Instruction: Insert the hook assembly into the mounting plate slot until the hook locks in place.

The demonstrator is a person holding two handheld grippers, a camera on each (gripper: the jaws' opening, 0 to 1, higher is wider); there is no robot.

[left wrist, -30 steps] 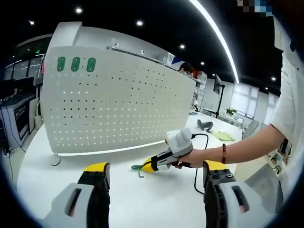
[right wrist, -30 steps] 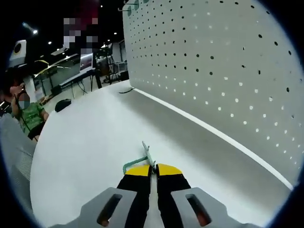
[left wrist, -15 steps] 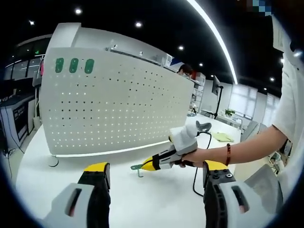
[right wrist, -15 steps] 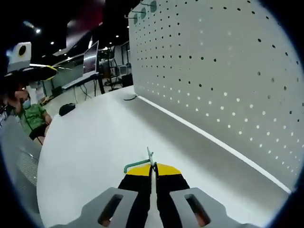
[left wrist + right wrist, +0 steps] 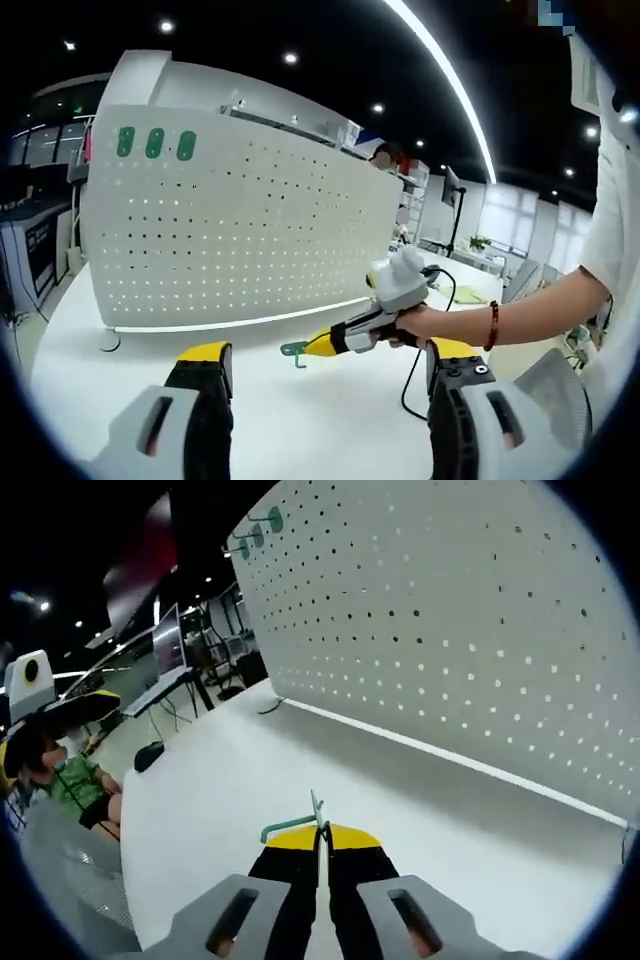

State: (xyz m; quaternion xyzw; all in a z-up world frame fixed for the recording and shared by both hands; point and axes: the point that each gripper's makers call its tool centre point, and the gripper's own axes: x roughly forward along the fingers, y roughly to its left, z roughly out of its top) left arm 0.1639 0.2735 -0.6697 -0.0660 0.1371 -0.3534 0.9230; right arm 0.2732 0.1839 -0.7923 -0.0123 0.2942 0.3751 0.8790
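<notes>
A white pegboard mounting plate (image 5: 240, 215) stands upright on the white table (image 5: 300, 420); in the right gripper view the plate (image 5: 480, 620) rises on the right. Three green hooks (image 5: 155, 143) hang near its top left corner. My right gripper (image 5: 322, 832) is shut on a small green hook assembly (image 5: 298, 820), held above the table. In the left gripper view the right gripper (image 5: 318, 345) enters from the right with the hook (image 5: 294, 350) at its tip, in front of the plate's lower edge. My left gripper (image 5: 328, 365) stands open, with nothing between its jaws.
A black cable (image 5: 412, 372) trails from the right gripper across the table. A person's arm (image 5: 520, 315) with a bead bracelet reaches in from the right. A seated person (image 5: 75, 780) and desks lie beyond the table's far edge.
My right gripper has lifted the green hook off the table and carried it up and to the right, closer to the plate. The left gripper stays open and still.
</notes>
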